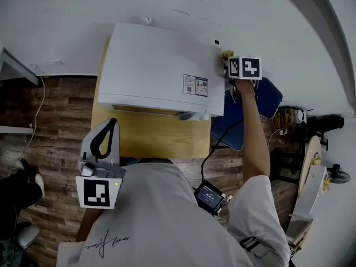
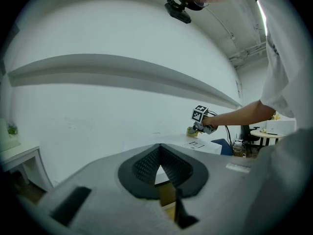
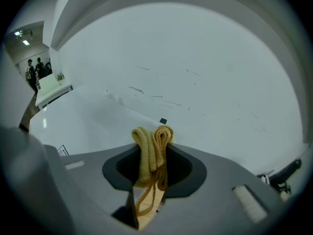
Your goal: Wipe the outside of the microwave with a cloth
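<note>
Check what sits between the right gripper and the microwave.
The yellow cloth, clamped in the right gripper, lies between it and the microwave; the right gripper view shows this best.

I operate in an office-type test room: bare white walls (image 1: 183,1), wood-plank floor (image 1: 61,121), a blue chair (image 1: 267,96), a microwave (image 1: 161,65) on a wooden worktop (image 1: 150,135), people (image 3: 36,70) standing beyond.

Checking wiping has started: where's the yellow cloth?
In the head view, the yellow cloth sits in the right gripper at the microwave's far right top corner.
</note>
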Tool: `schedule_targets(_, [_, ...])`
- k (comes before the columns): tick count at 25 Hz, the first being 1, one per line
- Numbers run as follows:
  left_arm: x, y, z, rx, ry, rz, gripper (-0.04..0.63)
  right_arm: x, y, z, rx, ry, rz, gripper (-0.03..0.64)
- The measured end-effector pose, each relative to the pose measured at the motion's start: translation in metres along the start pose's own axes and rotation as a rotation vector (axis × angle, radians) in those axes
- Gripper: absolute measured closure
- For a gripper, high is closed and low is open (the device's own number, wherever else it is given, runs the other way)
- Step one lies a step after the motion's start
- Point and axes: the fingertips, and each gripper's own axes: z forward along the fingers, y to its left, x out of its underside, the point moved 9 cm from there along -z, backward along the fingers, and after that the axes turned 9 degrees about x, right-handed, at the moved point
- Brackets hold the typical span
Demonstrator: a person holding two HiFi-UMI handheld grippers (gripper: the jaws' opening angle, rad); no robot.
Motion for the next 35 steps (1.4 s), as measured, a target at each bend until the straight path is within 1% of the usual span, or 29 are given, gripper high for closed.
schedule_targets(1, [-0.001, 0.0, -0.001, -0.006, 0.003, 0.017, 0.604, 0.0, 0.002, -0.001, 0.001, 0.001, 0.005, 0.499])
schedule_targets(3, [-0.003, -0.002, -0.003, -0.015, 0.016, 0.083, 0.604, -0.001, 0.006, -0.002, 0.004, 0.002, 0.004, 0.499])
schedule_targets(7, [-0.009, -0.005, -0.007, 0.008, 0.067, 0.229, 0.604, -0.004, 0.013, -0.002, 0.011, 0.007, -0.011, 0.499])
schedule_targets(9, [-0.011, -0.005, -0.009, 0.001, 0.068, 0.276, 0.604, -0.005, 0.016, -0.002, 0.015, 0.009, -0.011, 0.499])
schedule_targets(11, [-0.011, -0.003, -0.01, -0.006, 0.058, 0.275, 0.604, -0.006, 0.02, -0.003, 0.019, 0.01, -0.005, 0.499])
schedule_targets(14, [-0.007, 0.001, -0.014, -0.009, 0.066, 0.271, 0.604, -0.008, 0.026, -0.004, 0.017, 0.014, -0.016, 0.499])
schedule_targets(17, [-0.006, 0.005, -0.017, 0.008, 0.068, 0.258, 0.604, -0.013, 0.037, -0.005, -0.005, 0.016, -0.016, 0.497])
schedule_targets(19, [-0.008, 0.005, -0.017, 0.02, 0.066, 0.261, 0.604, -0.014, 0.043, -0.006, -0.001, 0.016, -0.024, 0.497])
schedule_targets(25, [-0.011, 0.006, -0.018, 0.042, 0.036, 0.253, 0.603, -0.02, 0.064, -0.008, 0.009, 0.018, -0.086, 0.495])
schedule_targets(30, [-0.011, 0.007, -0.021, 0.061, 0.022, 0.239, 0.604, -0.027, 0.081, -0.01, -0.009, 0.011, -0.085, 0.495])
schedule_targets(35, [-0.01, 0.012, -0.027, 0.047, -0.008, 0.213, 0.604, -0.032, 0.094, -0.011, -0.025, 0.002, -0.087, 0.495])
